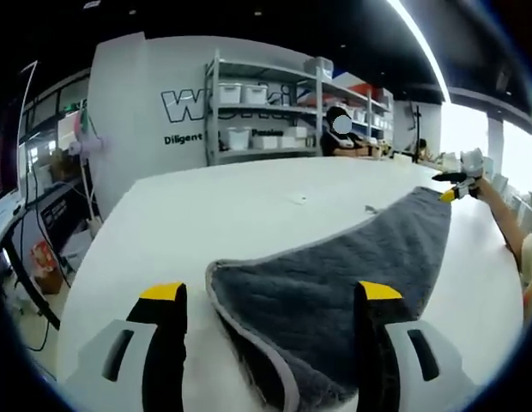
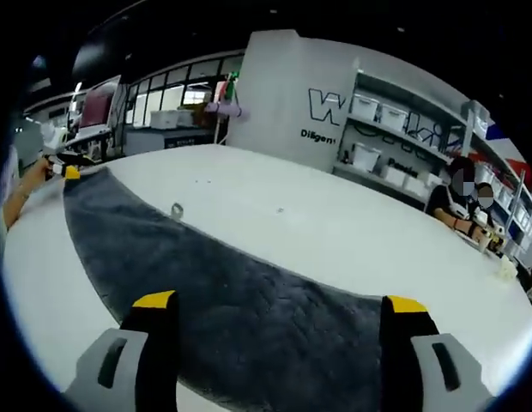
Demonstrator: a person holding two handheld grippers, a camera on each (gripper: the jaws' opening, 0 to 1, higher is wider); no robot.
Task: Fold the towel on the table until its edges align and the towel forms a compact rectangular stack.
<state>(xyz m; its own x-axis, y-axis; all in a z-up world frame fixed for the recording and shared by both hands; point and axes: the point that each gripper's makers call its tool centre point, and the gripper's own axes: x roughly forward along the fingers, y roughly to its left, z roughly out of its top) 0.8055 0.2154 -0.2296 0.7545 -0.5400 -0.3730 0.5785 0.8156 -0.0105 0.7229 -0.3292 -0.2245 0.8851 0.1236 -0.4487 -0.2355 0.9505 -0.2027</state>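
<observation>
Left gripper [image 1: 272, 293]: jaws spread wide, nothing clamped; one towel end is framed between them, its grey-bound corner just inside the left jaw.

Towel [image 1: 335, 275]: dark grey, quilted, laid out long and unfolded across the white table [image 1: 206, 215]. No fold is seen yet.

Right gripper [image 2: 283, 302]: jaws likewise wide apart and empty, poised over the other towel end. It is also seen at the far end in the left gripper view, held by a hand.

Risks, as judged: if only the top pile is pinched, the corner could slip out mid-lift; if the two ends are raised unevenly, the edges would land askew.

Obscured: the towel's nearest edges are cut off below both views; jaw contact with the cloth cannot be told; a small item on the table [image 2: 177, 209] beside the towel is unidentifiable.
</observation>
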